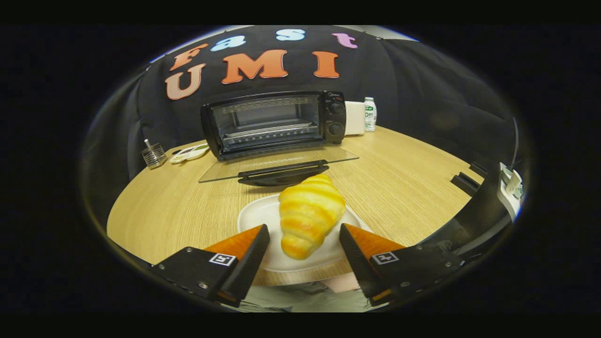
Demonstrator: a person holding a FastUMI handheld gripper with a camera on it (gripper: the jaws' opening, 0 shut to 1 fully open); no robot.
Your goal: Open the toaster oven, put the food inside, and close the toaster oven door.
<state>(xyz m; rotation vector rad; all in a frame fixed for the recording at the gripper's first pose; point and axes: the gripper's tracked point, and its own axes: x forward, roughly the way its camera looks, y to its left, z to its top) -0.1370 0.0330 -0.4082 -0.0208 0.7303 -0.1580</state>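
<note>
We are holding the gripper (304,234) spread wide, its fingers flanking the croissant (309,215) without touching it. The croissant is lying on a white plate (256,217) on the wooden table (404,183). Beyond the croissant the toaster oven (274,121) is standing with its glass door (277,162) folded down flat toward the plate.

The croissant (310,216) hides part of the plate (256,216); the bottle (370,113) label is too small to tell.
</note>
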